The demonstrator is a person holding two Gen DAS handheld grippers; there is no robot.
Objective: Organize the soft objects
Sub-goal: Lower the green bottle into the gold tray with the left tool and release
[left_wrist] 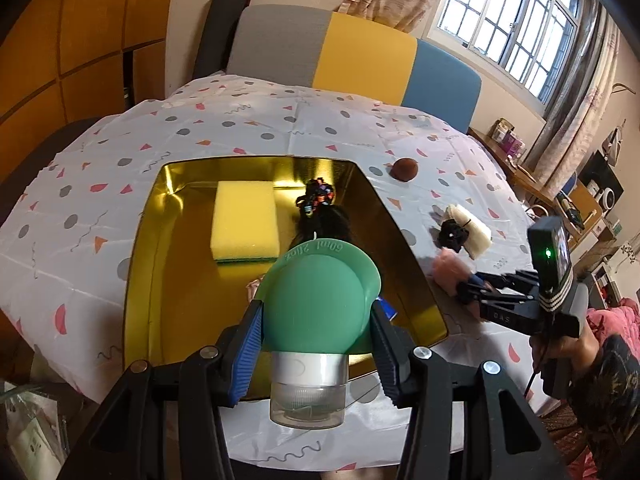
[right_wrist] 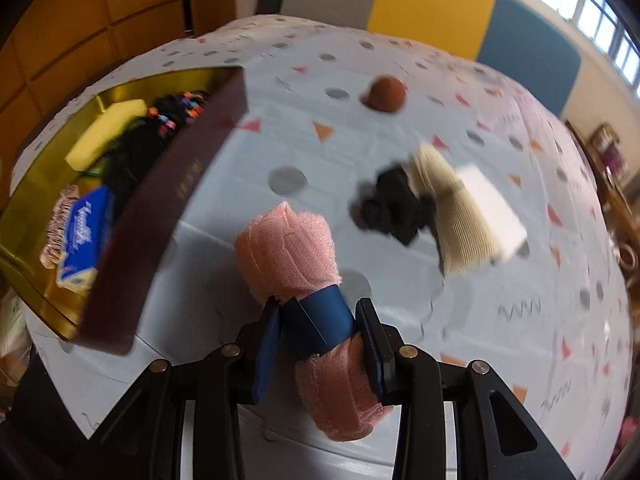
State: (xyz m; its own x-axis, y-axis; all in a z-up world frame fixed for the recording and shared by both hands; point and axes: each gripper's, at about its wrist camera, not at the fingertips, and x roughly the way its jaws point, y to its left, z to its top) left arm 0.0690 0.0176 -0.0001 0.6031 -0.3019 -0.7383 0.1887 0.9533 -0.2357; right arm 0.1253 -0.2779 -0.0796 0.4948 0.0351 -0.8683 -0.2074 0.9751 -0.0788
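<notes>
A table under a white tablecloth [left_wrist: 248, 128] with coloured shapes holds a gold tray [left_wrist: 400, 240]. The left gripper [left_wrist: 316, 328] clamps a green silicone bottle [left_wrist: 316, 300] above the tray's near edge. At three o'clock, the right gripper [right_wrist: 320, 336] grips a pink rolled cloth [right_wrist: 292, 248]. A window [left_wrist: 516, 28] sits at one o'clock.

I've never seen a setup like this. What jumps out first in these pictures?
Probably the green squeeze bottle, clamped cap-first in the left gripper over a gold-lined tin box that already holds a yellow sponge. Beside the box, the right gripper clasps a rolled pink towel by its blue band, above the confetti-patterned tablecloth.
</notes>
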